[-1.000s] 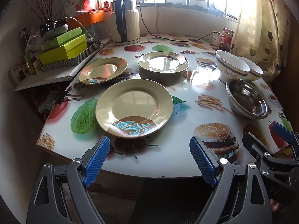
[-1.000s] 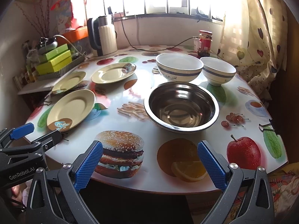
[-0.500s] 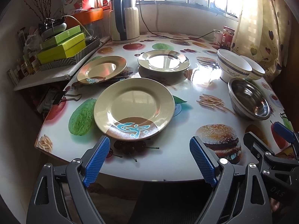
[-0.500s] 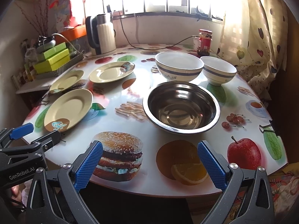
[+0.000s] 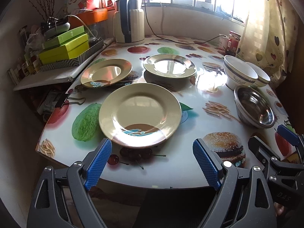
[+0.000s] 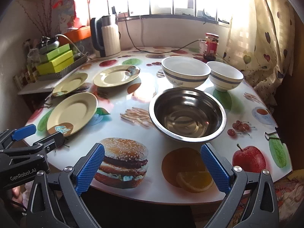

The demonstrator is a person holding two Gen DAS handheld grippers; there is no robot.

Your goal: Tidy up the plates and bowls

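Note:
Three cream plates lie on the round table: a near plate (image 5: 139, 114) (image 6: 72, 113), a far left plate (image 5: 106, 72) (image 6: 70, 84) and a far middle plate (image 5: 169, 65) (image 6: 116, 76). A steel bowl (image 6: 187, 114) (image 5: 253, 106) sits at the right, with a large white bowl (image 6: 185, 72) (image 5: 238, 73) and a small white bowl (image 6: 225, 77) (image 5: 260, 77) behind it. My left gripper (image 5: 152, 152) is open just short of the near plate's front rim. My right gripper (image 6: 152, 156) is open in front of the steel bowl, holding nothing.
A kettle (image 5: 129, 20) with its cord stands at the back. A red jar (image 6: 210, 46) is at the far right by the curtain. Green boxes (image 5: 64, 45) are stacked on a side shelf at the left. Binder clips (image 5: 65, 100) grip the table's edge.
Both grippers have moved forward toward the table; the near plate and the steel bowl now sit closer to the fingertips. Nothing on the table has shifted.

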